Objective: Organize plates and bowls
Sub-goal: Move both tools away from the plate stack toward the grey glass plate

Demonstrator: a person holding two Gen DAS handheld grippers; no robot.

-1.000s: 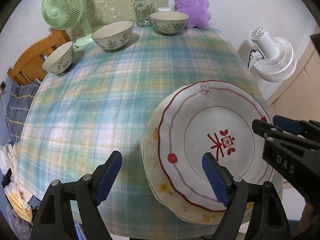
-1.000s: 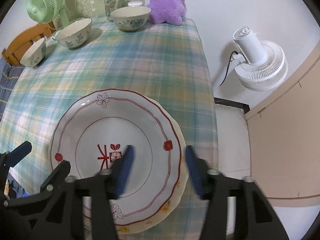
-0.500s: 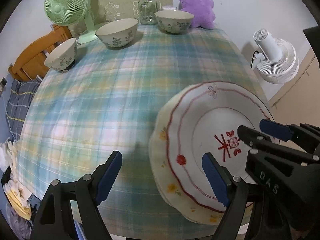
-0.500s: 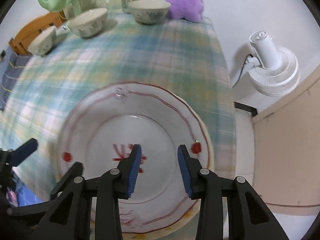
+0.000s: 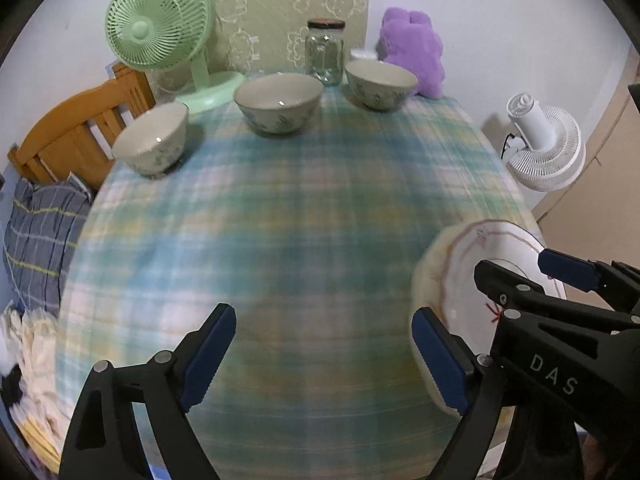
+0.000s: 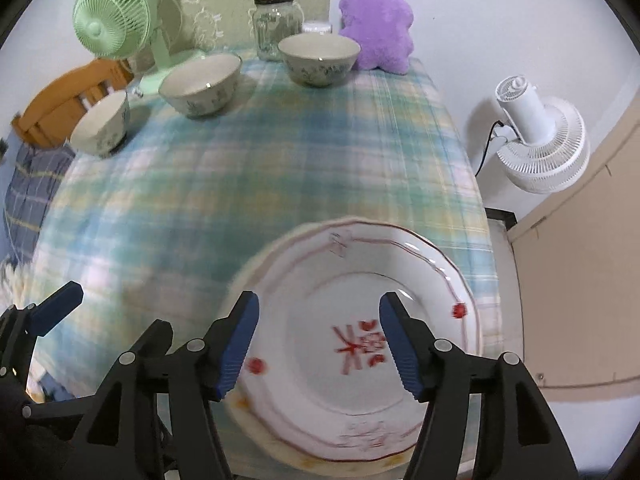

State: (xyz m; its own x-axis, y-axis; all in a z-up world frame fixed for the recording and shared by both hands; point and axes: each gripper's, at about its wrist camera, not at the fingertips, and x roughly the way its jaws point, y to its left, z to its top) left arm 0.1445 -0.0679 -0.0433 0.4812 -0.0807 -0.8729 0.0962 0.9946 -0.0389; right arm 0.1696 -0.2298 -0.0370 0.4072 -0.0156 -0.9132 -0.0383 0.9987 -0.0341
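A white plate with red trim [image 6: 360, 280] lies on a cream flowered plate [image 6: 260, 408] at the table's near right corner; it also shows in the left wrist view [image 5: 460, 280]. Three patterned bowls stand at the far side: left [image 5: 154, 142], middle [image 5: 278, 102], right [image 5: 380, 84]; in the right wrist view they are left [image 6: 102, 124], middle [image 6: 200, 84], right [image 6: 318, 58]. My right gripper [image 6: 318, 344] is open above the plates, holding nothing. My left gripper [image 5: 320, 356] is open and empty over the tablecloth, left of the plates.
A plaid cloth covers the table [image 5: 280, 220]. At the back stand a green fan [image 5: 160, 28], a glass jar [image 5: 325, 54] and a purple plush [image 5: 414, 50]. A wooden chair [image 5: 76, 128] is at the left, a white fan [image 5: 540, 144] on the floor at the right.
Both grippers have pulled back and up from the plates. My right gripper narrowed, then opened wide again. The plates now sit lower and further right in the left wrist view.
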